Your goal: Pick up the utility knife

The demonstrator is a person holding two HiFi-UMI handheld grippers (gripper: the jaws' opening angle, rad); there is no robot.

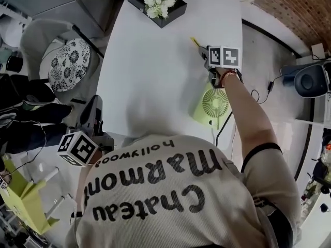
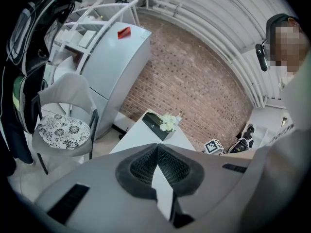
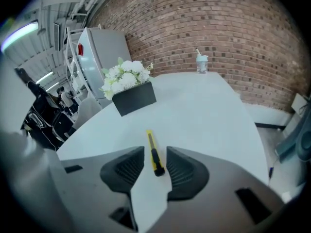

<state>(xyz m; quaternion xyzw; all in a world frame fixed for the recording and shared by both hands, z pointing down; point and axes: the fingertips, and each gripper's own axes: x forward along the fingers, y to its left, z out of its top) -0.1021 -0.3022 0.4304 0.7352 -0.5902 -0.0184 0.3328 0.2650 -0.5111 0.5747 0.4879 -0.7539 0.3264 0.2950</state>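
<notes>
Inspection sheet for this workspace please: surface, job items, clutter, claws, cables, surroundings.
Surface: white table, long, plain top.
Job's things: utility knife, yellow and black, lying flat on the table.
Clutter: black planter with white flowers at the far end; cup at the far edge; green fan at the near right edge.
Grippers: right claw open, low over the table, knife between its jaws, pads not pressing it. Left claw shut, empty, held beside the table's near corner.
Cables: black cable from the fan down off the table; another floor cable at the right.
Surroundings: brick wall, chair with patterned cushion, fridge.
</notes>
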